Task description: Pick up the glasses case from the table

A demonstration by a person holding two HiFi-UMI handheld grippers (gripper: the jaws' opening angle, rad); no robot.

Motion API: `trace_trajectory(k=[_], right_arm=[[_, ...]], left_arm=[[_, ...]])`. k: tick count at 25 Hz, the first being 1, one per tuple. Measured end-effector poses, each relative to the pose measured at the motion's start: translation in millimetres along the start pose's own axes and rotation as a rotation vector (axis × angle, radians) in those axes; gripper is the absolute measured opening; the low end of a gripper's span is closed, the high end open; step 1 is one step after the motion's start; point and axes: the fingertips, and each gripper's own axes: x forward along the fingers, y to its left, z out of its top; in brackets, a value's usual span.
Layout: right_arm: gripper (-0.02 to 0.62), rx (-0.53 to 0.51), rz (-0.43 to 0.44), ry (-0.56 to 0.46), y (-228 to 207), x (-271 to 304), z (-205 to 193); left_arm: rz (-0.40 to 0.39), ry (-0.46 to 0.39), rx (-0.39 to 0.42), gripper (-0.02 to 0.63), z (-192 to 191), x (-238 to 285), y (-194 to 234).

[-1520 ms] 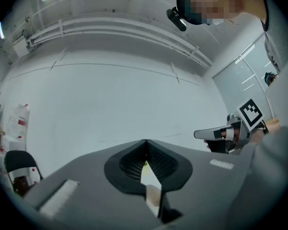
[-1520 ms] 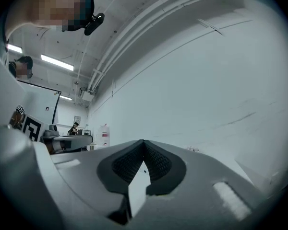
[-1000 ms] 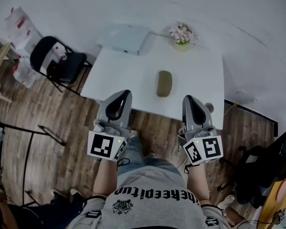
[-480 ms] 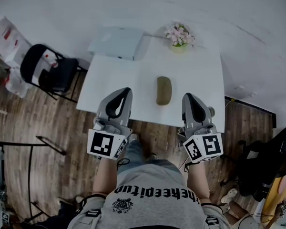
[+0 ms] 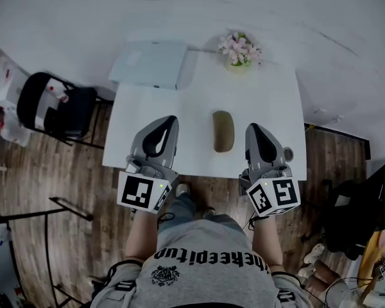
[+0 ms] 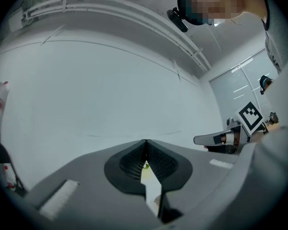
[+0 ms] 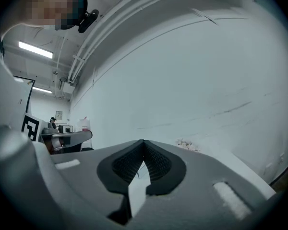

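Here, the glasses case (image 5: pixel 223 131) lies flat on the white surface (image 5: pixel 269 101). Left claw (image 5: pixel 170 120) near the case's left side, right claw (image 5: pixel 251 129) near its right; both hover apart from it, jaws pressed together, holding nothing.

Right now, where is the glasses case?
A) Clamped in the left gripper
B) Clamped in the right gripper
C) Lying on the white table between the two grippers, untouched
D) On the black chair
C: the glasses case lies on the white table between the left gripper and the right gripper, whose shut jaws hold nothing.
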Motion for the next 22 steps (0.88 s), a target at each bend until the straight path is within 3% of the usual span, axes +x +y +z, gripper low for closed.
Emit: trace_trajectory(k=[12, 22], right_arm=[[0.003, 0.053, -0.096, 0.070, -13, 37, -28], [0.011, 0.101, -0.182, 0.248, -30, 62, -94]], left_arm=[[-0.084, 0.034, -0.032, 0.020, -22, 32, 30], [-0.131, 0.069, -0.066, 0.020, -46, 52, 55]])
